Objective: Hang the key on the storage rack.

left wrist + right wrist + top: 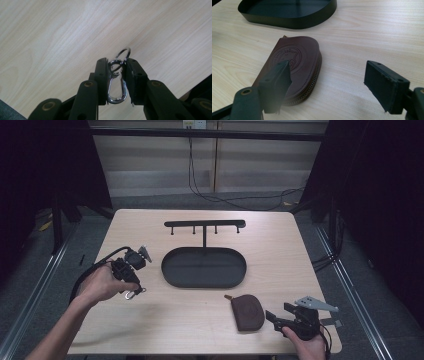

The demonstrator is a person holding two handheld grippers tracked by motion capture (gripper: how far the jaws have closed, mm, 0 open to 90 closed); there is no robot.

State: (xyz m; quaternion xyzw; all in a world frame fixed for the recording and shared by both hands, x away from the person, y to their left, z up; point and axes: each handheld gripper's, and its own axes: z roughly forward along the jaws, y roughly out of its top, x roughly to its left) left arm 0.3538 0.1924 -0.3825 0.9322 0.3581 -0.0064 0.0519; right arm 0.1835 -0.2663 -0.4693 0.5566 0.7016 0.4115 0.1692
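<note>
- Left tool (134, 290), at the left of the desk (150, 320): clamped on a silver carabiner (116, 86) with 2 key rings (122, 56) at its top, carried in the air above the wood rather than resting on it.
- Gripped across the clip's flat sides, rings poking out past the jaw tips; probably so that a ring stays free to slip over a peg.
- Centre of the desk: black oval tray (172, 275), with a T-shaped rack (205, 224) rising from its far edge, 4 short pegs hanging under the bar. Likely the home for the clip, judging from the pegs; well apart from the left tool for now.
- Right of centre, near the front edge: brown leather pouch (247, 311), lying flat, zip along its curved side, just in front of the tray and apart from it.
- Right tool (272, 316): jaws spread wide, nothing between them, aimed at the pouch; 1 jaw overlaps it in the right gripper view, contact impossible to tell.
- From the high view: the whole layout, rack and pegs included; the carabiner barely a glint there.
- From the left gripper view: the grip on the clip, plus both rings.
- From the right gripper view: an embossed round emblem on the pouch (297, 60), its zip teeth, and the tray wall (294, 21) close behind.
</note>
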